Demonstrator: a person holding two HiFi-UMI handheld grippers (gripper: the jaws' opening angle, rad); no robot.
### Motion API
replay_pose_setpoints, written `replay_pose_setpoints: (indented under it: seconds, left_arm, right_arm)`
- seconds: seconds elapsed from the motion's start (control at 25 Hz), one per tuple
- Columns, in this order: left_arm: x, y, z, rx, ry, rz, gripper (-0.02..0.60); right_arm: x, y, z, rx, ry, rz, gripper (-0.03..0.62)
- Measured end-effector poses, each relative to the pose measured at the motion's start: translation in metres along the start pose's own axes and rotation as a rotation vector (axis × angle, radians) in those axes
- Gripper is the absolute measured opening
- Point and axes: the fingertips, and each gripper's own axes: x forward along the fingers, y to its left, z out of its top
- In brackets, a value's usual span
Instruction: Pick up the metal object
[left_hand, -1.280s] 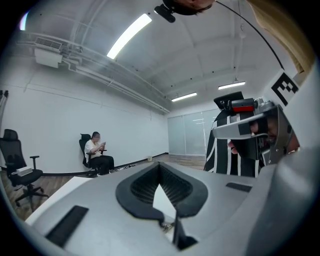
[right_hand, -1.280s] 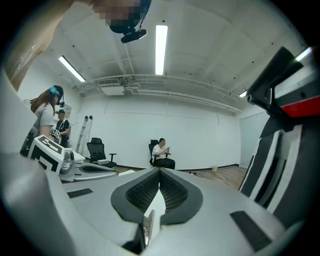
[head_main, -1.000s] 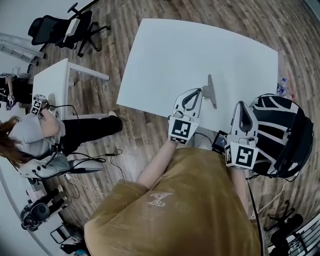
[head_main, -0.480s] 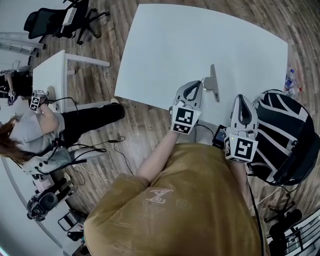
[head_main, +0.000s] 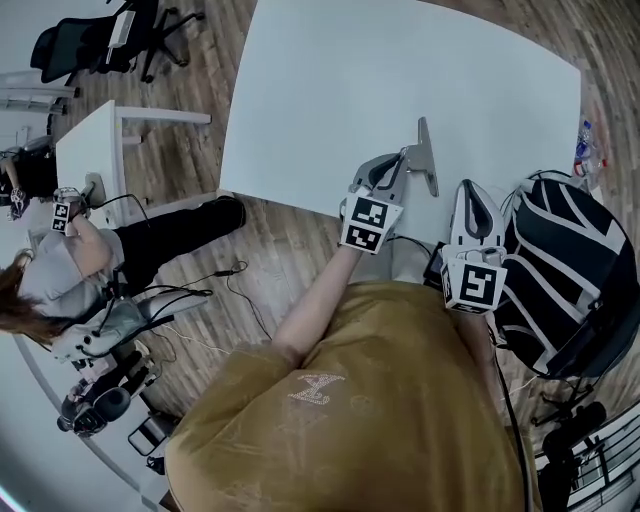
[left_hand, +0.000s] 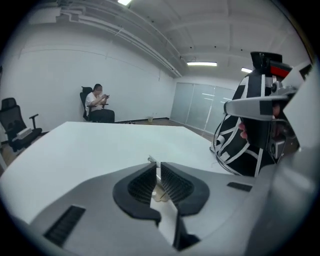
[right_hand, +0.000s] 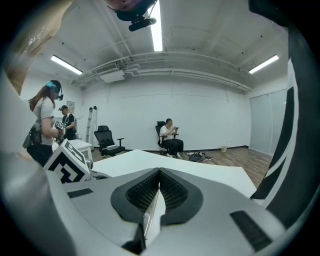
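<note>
The left gripper (left_hand: 156, 169) is pinched down to a slit on the thin metal object (head_main: 427, 163) — at the white table's (head_main: 330, 90) near edge. The right gripper (right_hand: 159, 176) — jaws together, empty — is just off that edge.

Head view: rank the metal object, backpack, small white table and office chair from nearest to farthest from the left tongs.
1. metal object, held in the left tongs
2. backpack, to the right
3. small white table, far left
4. office chair, upper left corner
</note>
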Motion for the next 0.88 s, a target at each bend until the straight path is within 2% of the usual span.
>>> replay_pose_setpoints:
  seconds: [0.12,0.28,0.48,0.72,0.88]
  left_arm:
    - [0.008,-0.003,-0.009,-0.076,0.032,-0.052,0.063]
    - [0.016,-0.001,-0.019,-0.126,0.072,-0.058,0.086]
    - [0.026,-0.004,-0.023,-0.222,0.104,-0.098,0.089]
    - [0.034,-0.005,-0.024,-0.263,0.153,-0.097,0.089]
    - [0.038,-0.006,-0.028,-0.304,0.22,-0.107,0.089]
  right_arm:
    - [0.002,-0.002,-0.005,-0.001,0.017,-0.001,0.009]
    - [0.005,-0.005,-0.012,0.005,0.039,-0.006,0.009]
    - [0.008,-0.007,-0.019,-0.002,0.062,-0.002,0.009]
    - [0.011,-0.009,-0.02,0.005,0.063,-0.001,0.009]
    - [0.013,-0.011,-0.019,0.01,0.063,-0.004,0.009]
